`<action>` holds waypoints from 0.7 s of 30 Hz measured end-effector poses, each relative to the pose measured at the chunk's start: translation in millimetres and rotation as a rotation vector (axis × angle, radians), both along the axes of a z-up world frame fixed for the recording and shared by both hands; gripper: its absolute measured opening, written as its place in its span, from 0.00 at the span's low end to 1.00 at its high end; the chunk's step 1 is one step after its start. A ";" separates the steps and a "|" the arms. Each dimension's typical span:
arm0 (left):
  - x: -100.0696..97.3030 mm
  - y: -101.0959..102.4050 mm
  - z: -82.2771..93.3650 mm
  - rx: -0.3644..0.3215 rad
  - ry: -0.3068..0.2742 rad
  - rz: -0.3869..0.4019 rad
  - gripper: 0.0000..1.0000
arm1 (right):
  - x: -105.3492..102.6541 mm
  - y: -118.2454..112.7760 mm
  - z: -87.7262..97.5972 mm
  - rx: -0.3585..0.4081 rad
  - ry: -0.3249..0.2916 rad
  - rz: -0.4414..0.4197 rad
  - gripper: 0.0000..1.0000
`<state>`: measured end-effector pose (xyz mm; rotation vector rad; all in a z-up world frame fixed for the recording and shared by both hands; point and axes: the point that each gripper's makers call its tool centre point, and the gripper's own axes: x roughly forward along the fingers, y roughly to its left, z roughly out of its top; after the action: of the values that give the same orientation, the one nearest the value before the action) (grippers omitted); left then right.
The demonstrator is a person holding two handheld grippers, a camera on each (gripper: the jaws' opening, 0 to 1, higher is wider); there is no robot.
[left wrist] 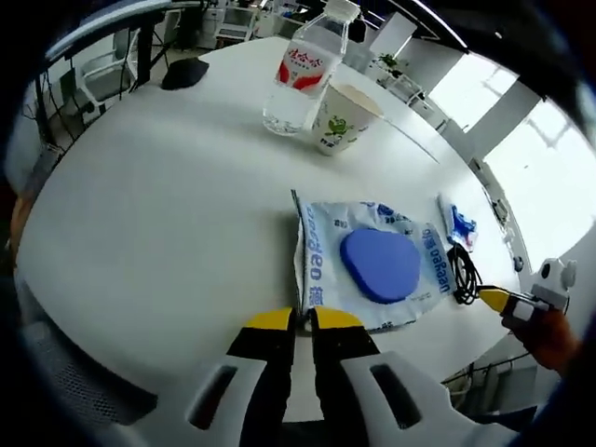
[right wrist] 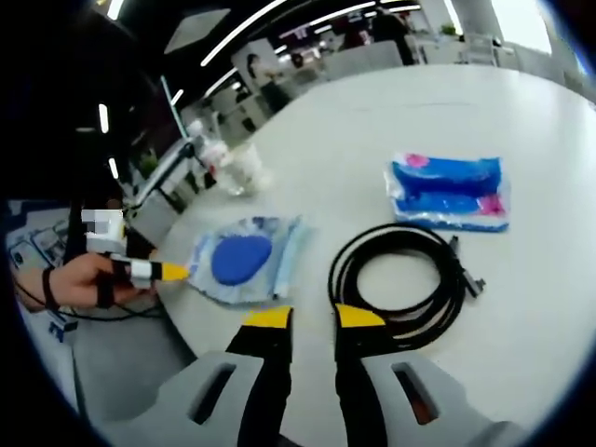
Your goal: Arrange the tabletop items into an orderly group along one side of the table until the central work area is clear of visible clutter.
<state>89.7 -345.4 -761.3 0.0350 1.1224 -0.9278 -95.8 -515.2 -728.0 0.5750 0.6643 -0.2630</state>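
The left gripper (left wrist: 303,321) is pinched nearly shut on the near edge of the clear packet (left wrist: 368,264) with a blue pad inside. The packet runs straight away from the jaws, across the table (left wrist: 168,214). Farther along that line stand the water bottle (left wrist: 305,70) and the paper cup (left wrist: 343,116), touching, near the far edge.

The right gripper (right wrist: 312,318) is slightly open and empty. The coiled black cable (right wrist: 400,284) lies just ahead, to its right, and the blue wipes pack (right wrist: 449,193) lies beyond that. The left is nearer the packet, so dragging it falls to that gripper.

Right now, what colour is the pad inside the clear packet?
Solid blue; the pad shows best in the left gripper view, inside the packet.
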 end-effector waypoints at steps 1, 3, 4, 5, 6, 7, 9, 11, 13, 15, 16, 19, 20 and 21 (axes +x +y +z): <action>0.0 0.1 0.0 -0.001 0.002 0.002 0.05 | 2.7 0.9 0.2 0.000 -0.002 0.006 0.15; -1.8 0.3 0.8 -0.008 0.005 0.007 0.06 | 8.3 2.7 0.7 0.003 -0.007 0.014 0.15; -1.7 0.4 1.0 -0.009 0.004 0.009 0.06 | 10.1 3.3 0.7 0.004 -0.009 0.017 0.15; -1.8 0.7 1.0 -0.011 0.004 0.011 0.06 | 12.8 4.4 0.5 0.006 -0.010 0.021 0.15; -2.0 1.1 1.1 -0.011 0.005 0.012 0.07 | 14.6 5.4 0.2 0.008 -0.011 0.024 0.15; -2.0 1.2 1.2 -0.013 0.006 0.014 0.07 | 15.9 6.0 -0.3 0.009 -0.011 0.026 0.15; -1.6 1.2 1.4 -0.017 0.006 0.013 0.08 | 19.4 7.5 -2.5 0.014 -0.010 0.034 0.15; -1.1 1.1 1.5 -0.020 0.003 0.011 0.08 | 22.7 10.3 -5.2 0.022 -0.007 0.045 0.15; -0.9 -0.2 2.4 -0.030 0.007 0.016 0.09 | 25.9 13.3 -8.4 0.025 0.000 0.058 0.15; -0.5 -1.0 2.7 -0.035 0.009 0.017 0.10 | 30.0 14.6 -11.6 0.033 0.003 0.065 0.16; -0.4 -1.1 3.0 -0.036 0.007 0.018 0.10 | 31.9 14.9 -12.9 0.040 0.003 0.065 0.17; -0.4 -1.6 3.3 -0.039 0.006 0.020 0.10 | 40.6 13.8 -15.1 0.056 -0.004 0.056 0.18; -0.3 -2.2 3.4 -0.043 0.008 0.024 0.10 | 42.8 13.7 -15.3 0.055 -0.004 0.056 0.18; -0.6 -2.7 3.5 -0.048 0.012 0.027 0.10 | 45.6 12.6 -16.5 0.055 -0.003 0.056 0.18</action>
<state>89.1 -348.1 -757.8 -0.0245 1.1093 -0.9317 -50.2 -502.6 -744.5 0.6078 0.6849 -0.1915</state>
